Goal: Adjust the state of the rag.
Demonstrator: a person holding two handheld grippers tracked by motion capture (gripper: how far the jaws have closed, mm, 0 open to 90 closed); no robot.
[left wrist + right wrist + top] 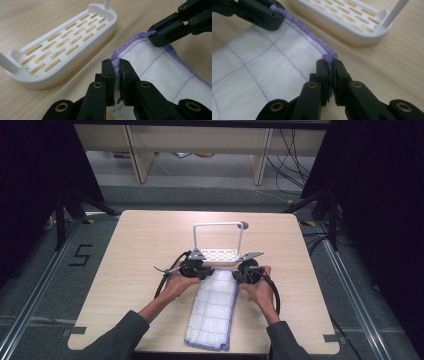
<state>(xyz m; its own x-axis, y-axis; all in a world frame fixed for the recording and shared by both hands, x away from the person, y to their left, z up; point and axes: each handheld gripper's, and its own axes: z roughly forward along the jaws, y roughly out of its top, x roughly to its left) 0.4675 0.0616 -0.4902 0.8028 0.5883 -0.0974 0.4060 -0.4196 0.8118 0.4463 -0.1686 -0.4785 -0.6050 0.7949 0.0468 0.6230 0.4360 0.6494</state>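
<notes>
A white quilted cloth point(212, 307) with a purple hem lies folded in a long strip down the middle of the table. My left gripper point(117, 65) is shut on the cloth's point(160, 67) far left corner, and the hem bunches up between its pads. My right gripper point(330, 64) is shut on the far right corner of the cloth point(262, 65). In the high view both grippers, left point(210, 273) and right point(235, 276), sit at the cloth's far edge. A white slotted rack point(218, 255) with a wire handle stands just beyond them.
The rack's tray point(62, 47) lies close to the left of my left gripper and, as the same tray point(347, 17), just past my right one. The wooden table point(130, 250) has bare room on both sides. Dark curtains and tripod legs flank the table.
</notes>
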